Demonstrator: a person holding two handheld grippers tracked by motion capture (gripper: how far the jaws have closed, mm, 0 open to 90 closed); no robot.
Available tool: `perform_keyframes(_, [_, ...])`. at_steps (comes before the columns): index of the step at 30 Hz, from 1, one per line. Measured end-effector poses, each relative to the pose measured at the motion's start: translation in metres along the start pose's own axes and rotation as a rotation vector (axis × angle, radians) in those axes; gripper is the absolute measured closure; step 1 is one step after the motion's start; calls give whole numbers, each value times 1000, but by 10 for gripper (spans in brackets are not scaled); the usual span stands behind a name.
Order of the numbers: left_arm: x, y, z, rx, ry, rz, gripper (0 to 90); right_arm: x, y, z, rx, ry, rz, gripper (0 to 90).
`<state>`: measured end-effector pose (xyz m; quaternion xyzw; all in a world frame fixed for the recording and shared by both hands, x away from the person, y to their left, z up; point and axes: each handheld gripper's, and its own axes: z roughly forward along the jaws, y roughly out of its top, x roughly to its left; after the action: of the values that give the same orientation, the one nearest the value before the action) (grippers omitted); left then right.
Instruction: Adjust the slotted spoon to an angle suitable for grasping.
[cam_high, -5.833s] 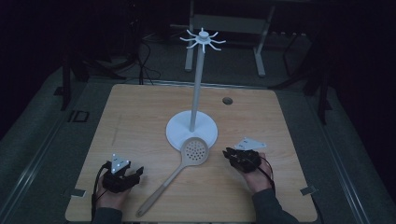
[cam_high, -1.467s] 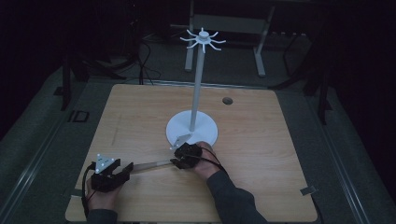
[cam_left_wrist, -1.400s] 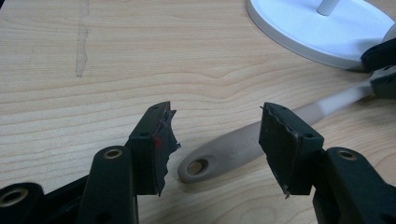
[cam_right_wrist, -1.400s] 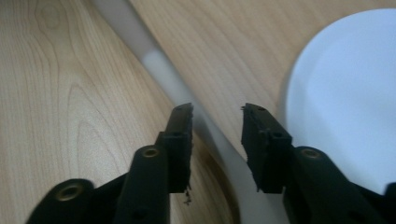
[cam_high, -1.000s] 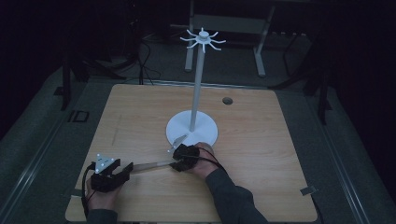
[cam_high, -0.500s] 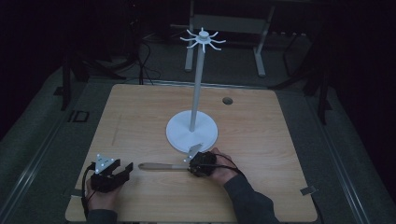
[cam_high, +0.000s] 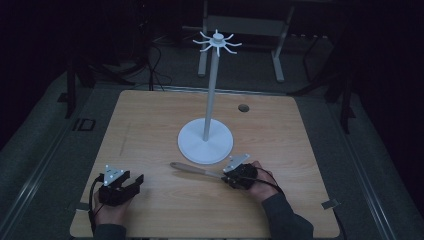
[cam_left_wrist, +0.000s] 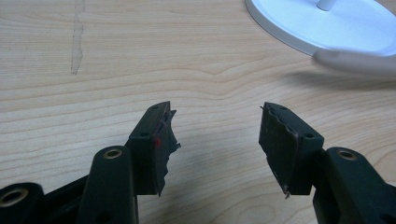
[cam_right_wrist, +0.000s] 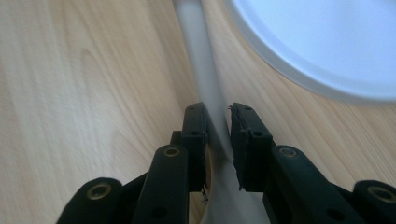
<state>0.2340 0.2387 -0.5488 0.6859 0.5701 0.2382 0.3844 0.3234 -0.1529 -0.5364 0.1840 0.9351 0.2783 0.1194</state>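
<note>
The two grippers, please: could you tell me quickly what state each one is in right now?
Left gripper: open, nothing between its jaws.
Right gripper: shut on the skimmer handle, jaws having just closed further.

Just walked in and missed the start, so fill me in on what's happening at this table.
A person works with a two-jaw gripper in each hand at a wooden table. The right gripper has its jaws closed around the handle of a slotted spoon, which lies just in front of the round base of a white hook stand. The left gripper sits apart near the table's front edge, jaws open and empty.
</note>
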Motion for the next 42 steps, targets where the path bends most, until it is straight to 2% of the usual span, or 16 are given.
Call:
perform_keyframes(1, [0, 0, 0, 5, -1, 1, 445, -6, -9, -5, -7, -24, 43, 760])
perform_keyframes(2, [0, 0, 0, 5, -1, 1, 445, -6, -9, -5, -7, -24, 43, 760])
perform_keyframes(3, [0, 0, 1, 5, -3, 2, 445, -13, -17, -10, -11, -39, 92, 760])
perform_keyframes(6, [-1, 0, 1, 7, -3, 3, 445, -17, -20, -12, -12, -44, 112, 760])
perform_keyframes(7, [-1, 0, 2, 9, -4, 5, 445, -25, -26, -16, -2, -70, 156, 760])
perform_keyframes(10, [-1, 0, 2, 9, -5, 5, 445, -28, -29, -17, 9, -95, 186, 759])
perform_keyframes(12, [-1, 0, 2, 9, -5, 4, 445, -30, -30, -18, 13, -95, 199, 758])
perform_keyframes(15, [-1, 0, 2, 9, -5, 5, 445, -30, -29, -16, 27, -95, 195, 756])
perform_keyframes(19, [-1, 0, 2, 8, -6, 5, 445, -28, -24, -13, 65, -97, 167, 750])
perform_keyframes(25, [-2, 0, 2, 11, -6, 7, 445, -30, -17, -14, 52, -90, 169, 696])
perform_keyframes(29, [-2, 1, 2, 10, -7, 8, 445, -30, 2, -12, 30, -73, 134, 664])
perform_keyframes(35, [-1, 0, 1, 5, -6, 2, 445, -29, 21, 0, 43, -56, 107, 651])
perform_keyframes(37, [0, 0, 1, 6, -7, 3, 445, -29, 32, 9, 71, -52, 81, 637])
perform_keyframes(41, [0, 1, 1, 5, -8, 1, 445, -31, 39, 17, 109, -32, 77, 640])
perform_keyframes(42, [0, 1, 1, 6, -8, 1, 445, -32, 41, 22, 135, -21, 75, 648])
